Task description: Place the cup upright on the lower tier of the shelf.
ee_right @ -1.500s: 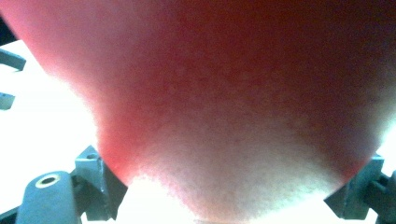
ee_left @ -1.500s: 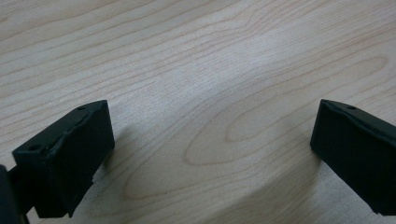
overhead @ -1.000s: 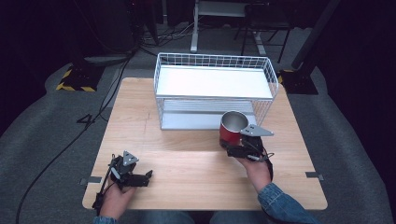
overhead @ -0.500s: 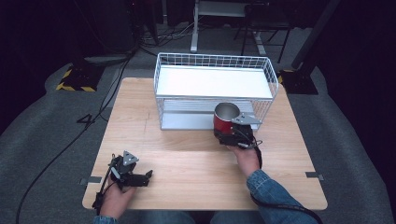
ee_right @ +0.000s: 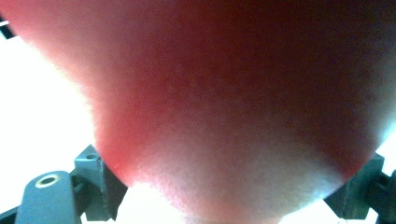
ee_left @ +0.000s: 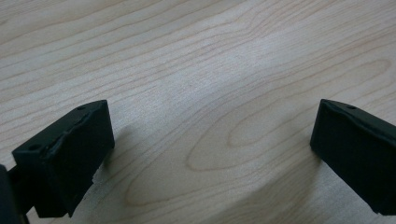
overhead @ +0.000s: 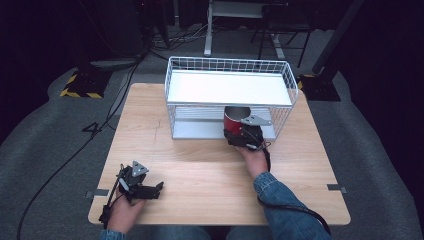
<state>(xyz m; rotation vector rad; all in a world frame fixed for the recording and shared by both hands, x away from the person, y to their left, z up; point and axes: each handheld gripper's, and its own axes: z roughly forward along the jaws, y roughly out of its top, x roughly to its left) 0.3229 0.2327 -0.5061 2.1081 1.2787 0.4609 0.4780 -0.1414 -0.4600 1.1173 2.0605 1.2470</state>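
Red cup carried forward to the lower tier of the wire rack.

High view: the right gripper (overhead: 243, 134), pinching the red cup (overhead: 235, 120), has advanced from the table's right side to the front of the white wire rack (overhead: 229, 87); the cup now sits at the lower shelf opening, under the top tray, so placement there appears imminent. The left gripper (overhead: 142, 186) remains parked near the front left of the wooden table (overhead: 210, 175), unchanged. Grey carpet, cables and a dark room surround the table.
Left gripper view: jaws spread wide over bare woodgrain, holding nothing.
Right gripper view: the cup's blurred red wall sits close against the lens between the jaws.
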